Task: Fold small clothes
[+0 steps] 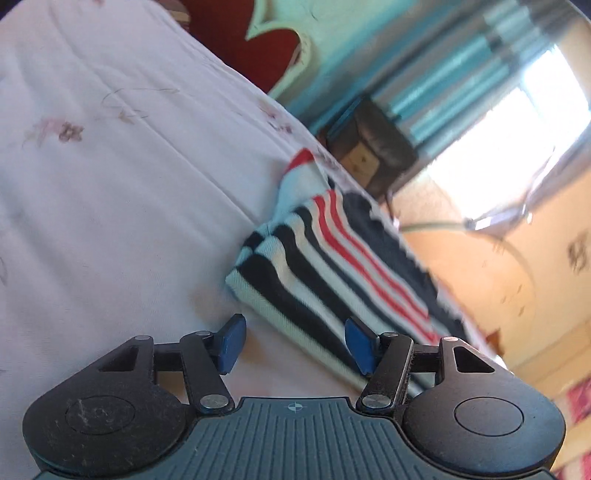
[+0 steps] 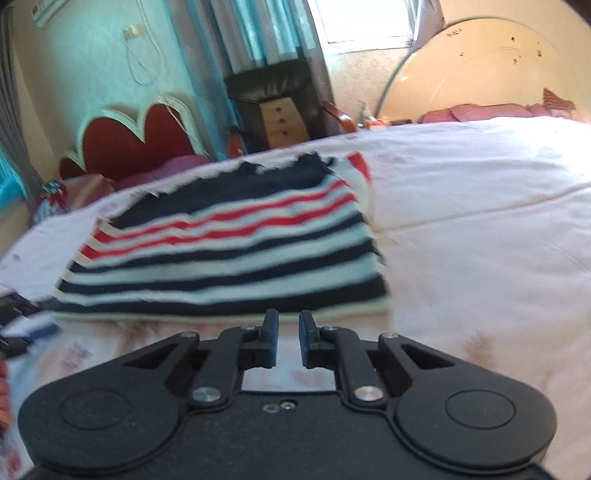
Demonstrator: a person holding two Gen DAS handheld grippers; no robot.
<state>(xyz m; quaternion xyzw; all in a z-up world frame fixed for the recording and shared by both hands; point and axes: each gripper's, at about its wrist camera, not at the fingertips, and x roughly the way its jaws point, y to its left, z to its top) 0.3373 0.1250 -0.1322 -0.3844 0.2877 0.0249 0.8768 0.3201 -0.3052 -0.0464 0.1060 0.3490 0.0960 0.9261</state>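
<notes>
A folded striped garment (image 1: 332,251), with navy, white and red bands, lies flat on the white floral bed sheet (image 1: 110,184). In the left wrist view my left gripper (image 1: 294,325) is open just above the sheet at the garment's near corner. Its right blue pad (image 1: 358,345) is over the striped edge and its left pad (image 1: 231,341) over bare sheet. In the right wrist view my right gripper (image 2: 288,315) hovers just short of the near hem of the striped garment (image 2: 229,254). Its jaws stand a narrow gap apart with nothing between them.
Beyond the bed sheet (image 2: 480,240) stands a red headboard with a pale scalloped frame (image 2: 125,136). A dark chair holding small wooden drawers (image 2: 277,107) sits under teal curtains (image 2: 251,33). At the far right are a round cream headboard (image 2: 480,66) and pink pillows (image 2: 480,110).
</notes>
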